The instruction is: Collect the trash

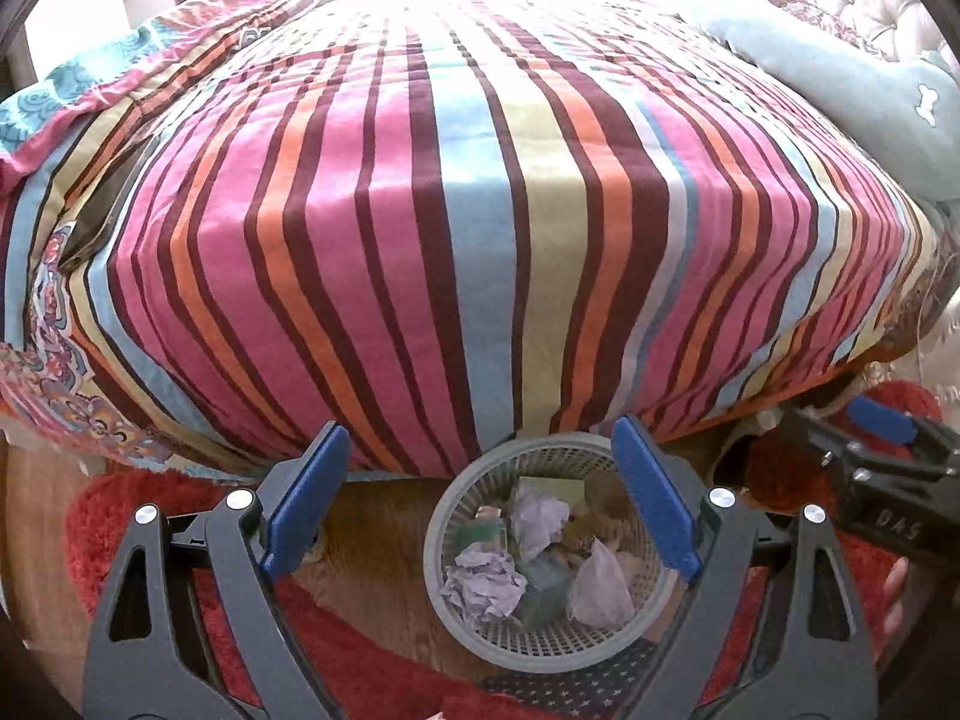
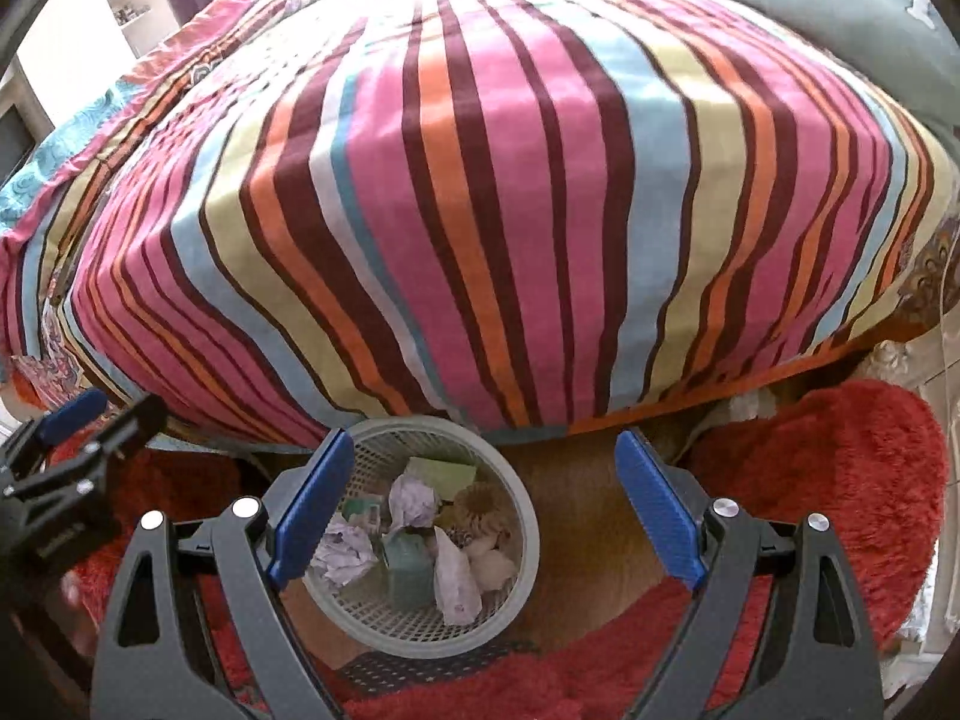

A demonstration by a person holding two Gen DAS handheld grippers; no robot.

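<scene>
A grey mesh waste basket (image 1: 540,642) stands on the wood floor at the foot of the bed; it also shows in the right wrist view (image 2: 420,630). Inside lie crumpled paper balls (image 1: 489,585), a green box (image 2: 408,564) and other wrappers. My left gripper (image 1: 480,498) is open and empty above the basket, with the right one beside it (image 1: 882,456). My right gripper (image 2: 483,504) is open and empty, just right of the basket; the left one shows at the left edge (image 2: 66,468).
A bed with a striped cover (image 1: 480,210) fills the view ahead. A grey-blue cushion (image 1: 840,60) lies at its far right. Red shaggy rugs (image 2: 840,480) lie on the floor around the basket.
</scene>
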